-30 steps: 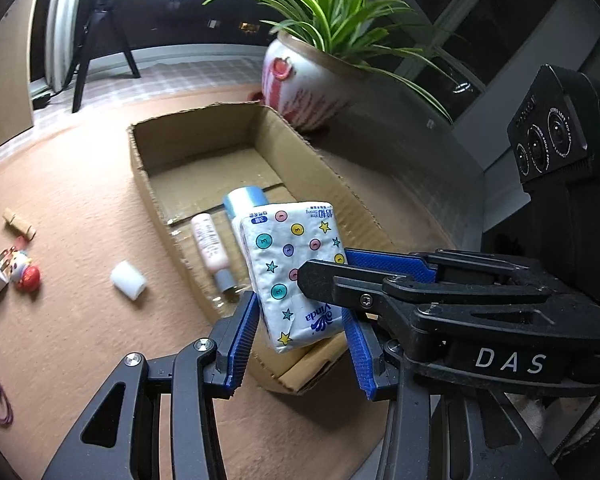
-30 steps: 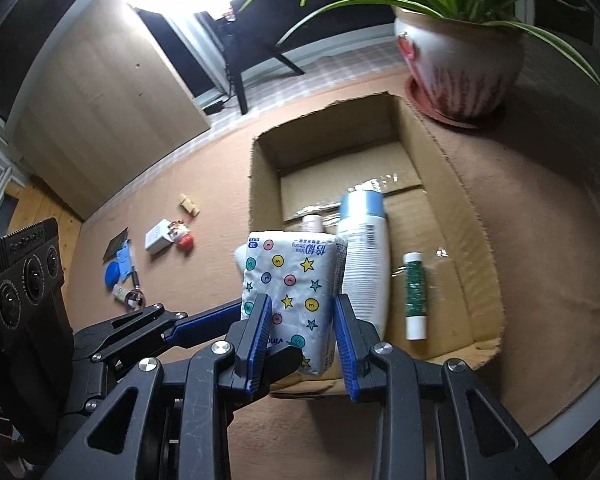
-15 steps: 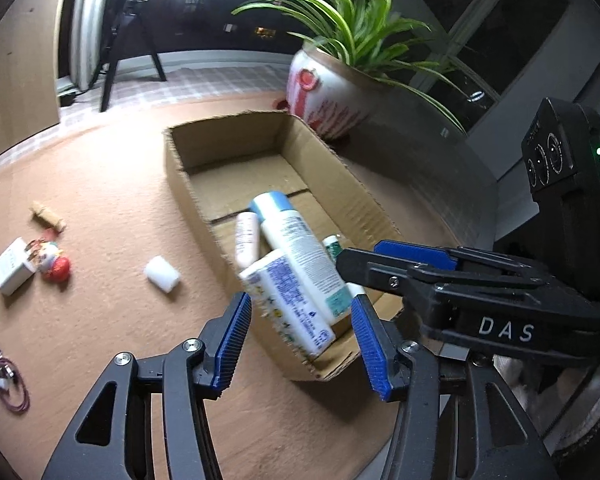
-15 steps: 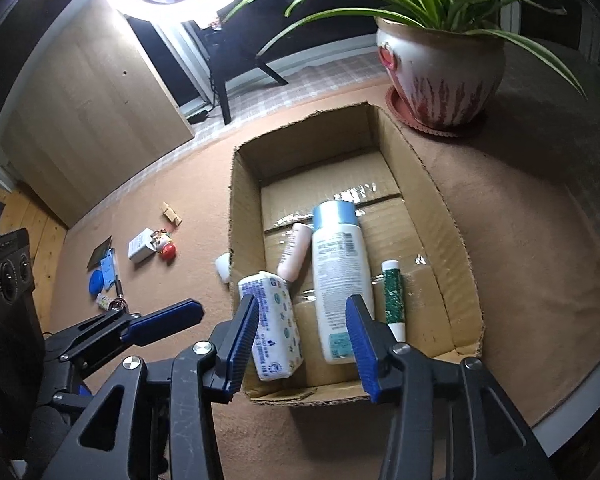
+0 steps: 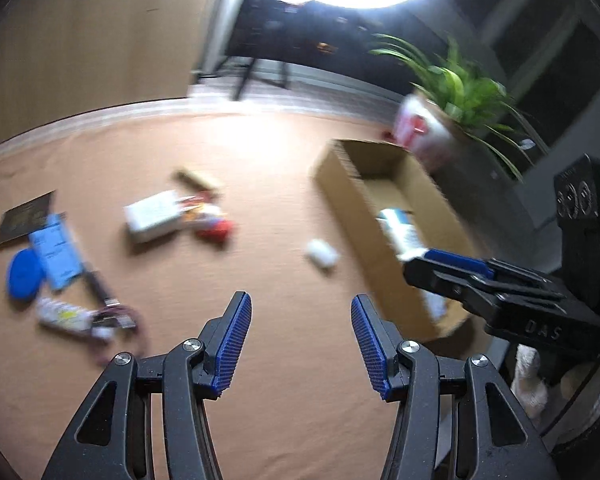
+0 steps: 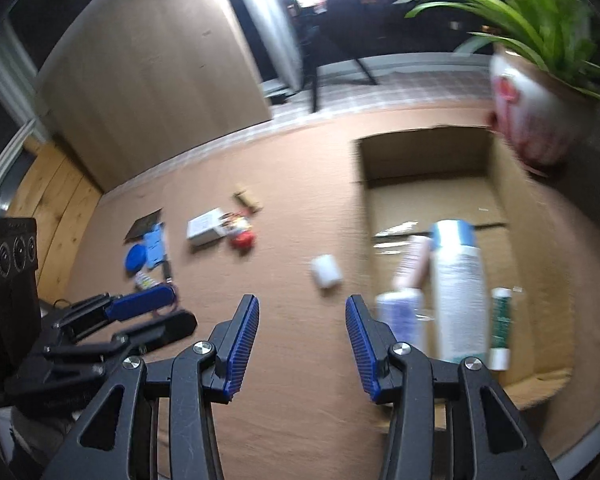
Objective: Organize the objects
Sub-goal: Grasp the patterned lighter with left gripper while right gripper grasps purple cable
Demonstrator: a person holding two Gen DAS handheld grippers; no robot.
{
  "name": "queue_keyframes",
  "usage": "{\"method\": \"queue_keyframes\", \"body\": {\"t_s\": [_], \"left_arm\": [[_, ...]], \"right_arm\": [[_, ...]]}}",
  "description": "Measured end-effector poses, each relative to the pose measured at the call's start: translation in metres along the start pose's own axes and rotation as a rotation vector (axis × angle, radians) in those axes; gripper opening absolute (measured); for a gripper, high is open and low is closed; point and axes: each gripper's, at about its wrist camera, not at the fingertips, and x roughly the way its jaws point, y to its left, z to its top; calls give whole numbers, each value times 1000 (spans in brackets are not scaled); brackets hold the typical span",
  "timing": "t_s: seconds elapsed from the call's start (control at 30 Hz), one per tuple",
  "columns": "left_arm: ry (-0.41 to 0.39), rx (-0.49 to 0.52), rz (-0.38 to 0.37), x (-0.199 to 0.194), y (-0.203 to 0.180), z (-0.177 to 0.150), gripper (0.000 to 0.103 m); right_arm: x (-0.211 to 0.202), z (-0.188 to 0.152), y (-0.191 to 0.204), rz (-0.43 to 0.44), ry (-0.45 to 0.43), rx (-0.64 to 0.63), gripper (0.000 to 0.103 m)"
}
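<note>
Both grippers are open and empty above the brown table. My left gripper [image 5: 298,340] faces the loose items; my right gripper [image 6: 300,346] hovers left of the cardboard box [image 6: 540,208]. The box [image 5: 340,184] holds the tissue pack [image 6: 400,316], a large white bottle [image 6: 458,292], a pink tube [image 6: 412,260] and a green stick [image 6: 500,320]. A small white roll [image 6: 326,271] lies on the table [image 5: 322,253] just left of the box. Both views are blurred.
Loose on the left are a white box [image 5: 156,216], a red toy [image 5: 216,230], a wooden piece [image 5: 198,178], a blue disc and card [image 5: 40,264], a dark card [image 5: 24,218] and a tube with a cord [image 5: 80,316]. A potted plant [image 6: 536,120] stands behind the box.
The tissue pack was released into the box. Both grippers opened and swung left, away from the box, toward the loose items.
</note>
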Motion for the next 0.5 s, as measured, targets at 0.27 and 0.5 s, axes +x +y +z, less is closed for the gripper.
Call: {"method": "queue_keyframes", "body": {"t_s": [0.27, 0.5], "left_arm": [[22, -134, 113, -12, 104, 0, 56], [56, -157, 151, -7, 149, 4, 54]], "right_arm": [[57, 2, 79, 92, 116, -159, 42], [106, -5, 129, 116, 209, -219, 42]]}}
